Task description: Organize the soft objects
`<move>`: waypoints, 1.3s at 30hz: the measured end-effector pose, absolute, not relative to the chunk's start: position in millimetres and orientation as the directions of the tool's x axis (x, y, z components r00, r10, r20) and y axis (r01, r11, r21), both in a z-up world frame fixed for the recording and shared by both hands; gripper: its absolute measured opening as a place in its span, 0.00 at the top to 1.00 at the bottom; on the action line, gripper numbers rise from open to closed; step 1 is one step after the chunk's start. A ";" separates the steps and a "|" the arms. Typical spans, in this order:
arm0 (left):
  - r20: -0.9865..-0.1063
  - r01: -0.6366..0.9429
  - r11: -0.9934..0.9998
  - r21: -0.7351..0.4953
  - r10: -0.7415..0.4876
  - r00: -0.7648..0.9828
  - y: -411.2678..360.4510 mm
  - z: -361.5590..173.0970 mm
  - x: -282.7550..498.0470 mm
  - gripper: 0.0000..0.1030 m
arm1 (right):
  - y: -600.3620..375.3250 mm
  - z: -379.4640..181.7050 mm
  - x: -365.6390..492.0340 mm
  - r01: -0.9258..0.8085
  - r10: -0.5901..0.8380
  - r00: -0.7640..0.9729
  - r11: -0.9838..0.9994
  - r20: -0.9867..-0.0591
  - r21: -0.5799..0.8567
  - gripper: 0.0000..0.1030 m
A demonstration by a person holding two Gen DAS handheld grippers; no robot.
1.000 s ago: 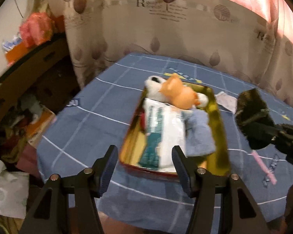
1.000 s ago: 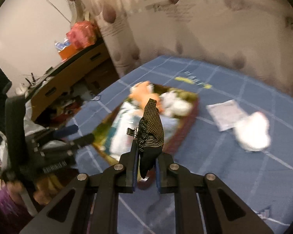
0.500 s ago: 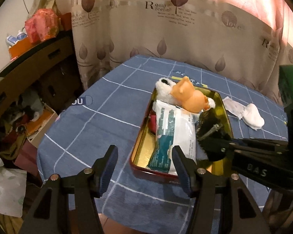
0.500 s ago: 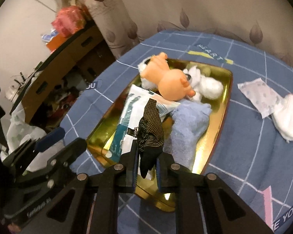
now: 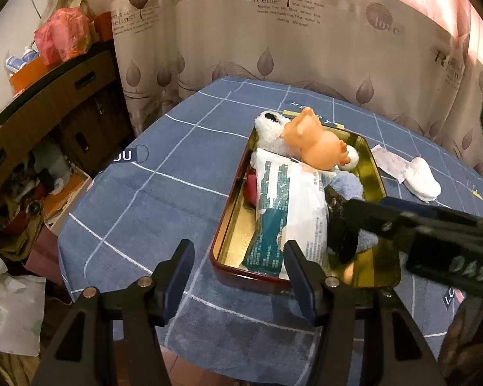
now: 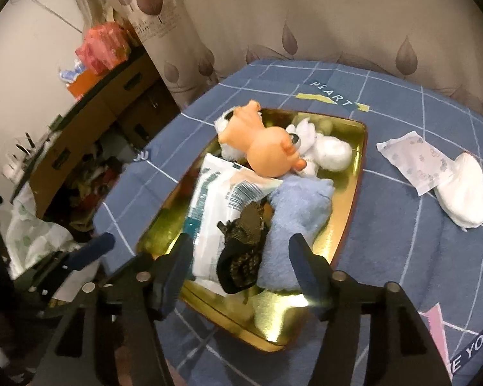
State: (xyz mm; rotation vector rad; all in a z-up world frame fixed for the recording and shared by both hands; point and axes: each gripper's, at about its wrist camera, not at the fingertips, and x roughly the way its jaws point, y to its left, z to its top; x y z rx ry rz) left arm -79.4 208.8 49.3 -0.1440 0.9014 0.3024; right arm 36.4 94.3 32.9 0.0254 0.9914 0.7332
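Dark patterned sock (image 6: 241, 251) now lies in the gold tin tray (image 6: 359, 173) between your just-opened right gripper (image 6: 236, 265) jaws, so lift straight clear; left gripper (image 5: 236, 268) hangs open, empty.

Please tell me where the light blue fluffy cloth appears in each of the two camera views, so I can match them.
Left wrist view: the light blue cloth lies right of centre in the gold tray, partly hidden behind the right gripper.
Right wrist view: the cloth lies at centre, right of the dark sock.
Shared landmark: the orange toy, just beyond the cloth.
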 end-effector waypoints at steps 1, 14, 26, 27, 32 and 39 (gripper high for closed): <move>-0.789 -0.318 0.948 0.004 0.198 0.581 208.5 49.2 -79.3 0.43 | 89.6 36.3 35.5 -0.544 0.575 0.345 0.767 -0.742 0.341 0.42; -0.791 -0.319 0.947 0.023 0.213 0.574 204.4 48.7 -79.7 0.43 | -46.1 16.5 37.1 -0.290 0.321 0.568 0.940 -0.758 0.180 0.25; -0.774 -0.330 0.942 0.067 0.258 0.579 200.9 53.0 -80.7 0.43 | -231.5 -36.0 78.8 0.101 -0.205 0.582 0.978 -0.787 -0.180 0.01; -0.769 -0.334 0.941 0.058 0.256 0.586 202.8 56.2 -81.6 0.43 | -238.9 -37.5 80.1 0.121 -0.219 0.577 0.976 -0.787 -0.182 0.01; -0.779 -0.309 0.951 -0.008 0.188 0.599 200.3 67.9 -81.0 0.43 | -259.9 -43.5 89.0 0.148 -0.119 0.550 0.988 -0.827 -0.043 0.01; -0.812 -0.097 0.976 -0.194 -0.104 0.575 157.3 90.4 -54.0 0.43 | -257.2 -45.4 89.7 0.112 -0.076 0.560 0.994 -0.825 -0.016 0.00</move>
